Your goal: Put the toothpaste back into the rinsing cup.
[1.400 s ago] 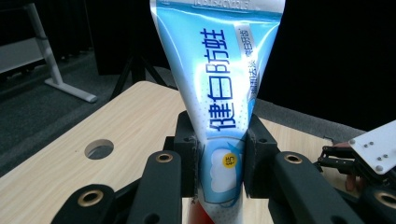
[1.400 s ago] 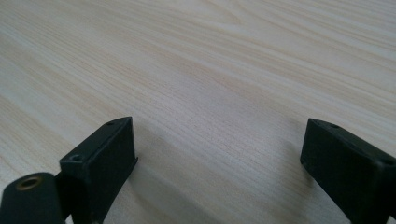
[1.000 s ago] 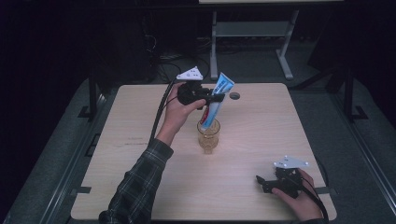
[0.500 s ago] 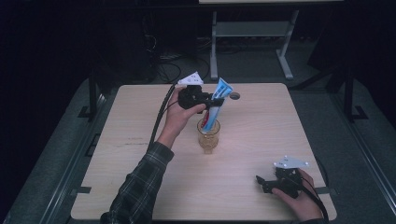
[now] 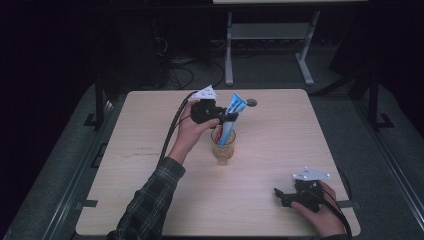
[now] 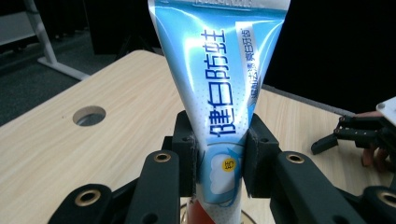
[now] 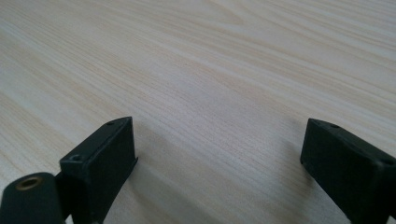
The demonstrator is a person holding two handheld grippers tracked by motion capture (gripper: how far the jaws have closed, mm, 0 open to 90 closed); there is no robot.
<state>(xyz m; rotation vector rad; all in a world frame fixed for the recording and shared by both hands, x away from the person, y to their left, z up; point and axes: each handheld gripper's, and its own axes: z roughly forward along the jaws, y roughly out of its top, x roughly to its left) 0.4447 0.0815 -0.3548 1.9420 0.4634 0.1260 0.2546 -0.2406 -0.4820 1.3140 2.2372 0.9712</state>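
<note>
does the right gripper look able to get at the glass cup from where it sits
Probably yes: the right gripper rests open near the table's front edge, with bare wood between it and the glass cup.

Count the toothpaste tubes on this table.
1. The toothpaste tube stands tilted in the glass cup mid-table, clamped by the left tool. Others may be hidden inside the cup.

The toothpaste tube (image 6: 217, 84) is glossy light blue with dark blue characters, a white strip of small blue print along one edge, a white cloud shape with a yellow dot low down, and red at its bottom. The glass (image 5: 223, 147) is clear amber. The counter (image 5: 300, 140) is pale wood grain. Both hand-held grippers are black, left (image 6: 218, 156) and right (image 7: 219, 154). The sleeve (image 5: 150, 200) is dark plaid.
</note>
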